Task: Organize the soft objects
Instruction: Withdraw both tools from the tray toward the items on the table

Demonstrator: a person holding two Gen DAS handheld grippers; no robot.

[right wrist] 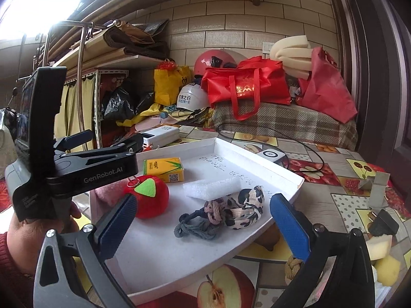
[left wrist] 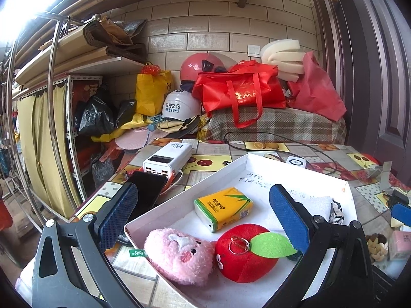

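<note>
A white shallow tray (left wrist: pixel 246 160) (right wrist: pixel 287 177) lies on the table. In it are a pink plush toy (left wrist: pixel 179 256), a red plush apple (left wrist: pixel 246 254) (right wrist: pixel 151 200), a yellow tissue pack (left wrist: pixel 223 208) (right wrist: pixel 164 169), a white foam block (right wrist: pixel 213 187), a patterned cloth scrunchie (right wrist: pixel 246 202) and grey and pink braided bands (right wrist: pixel 200 223). My left gripper (left wrist: pixel 203 218) is open and empty above the pink toy and apple; it also shows in the right wrist view (right wrist: pixel 102 143). My right gripper (right wrist: pixel 203 220) is open and empty over the bands.
A fruit-print tablecloth (right wrist: pixel 334 179) covers the table. A white power bank (left wrist: pixel 167 159), a black phone (left wrist: pixel 147 192), a small white charger with black cable (left wrist: pixel 296 163) lie beyond the tray. A brown knotted rope (right wrist: pixel 294 265), yellow sponges (right wrist: pixel 385 261) and a pink pack (left wrist: pixel 400 243) lie right of it.
</note>
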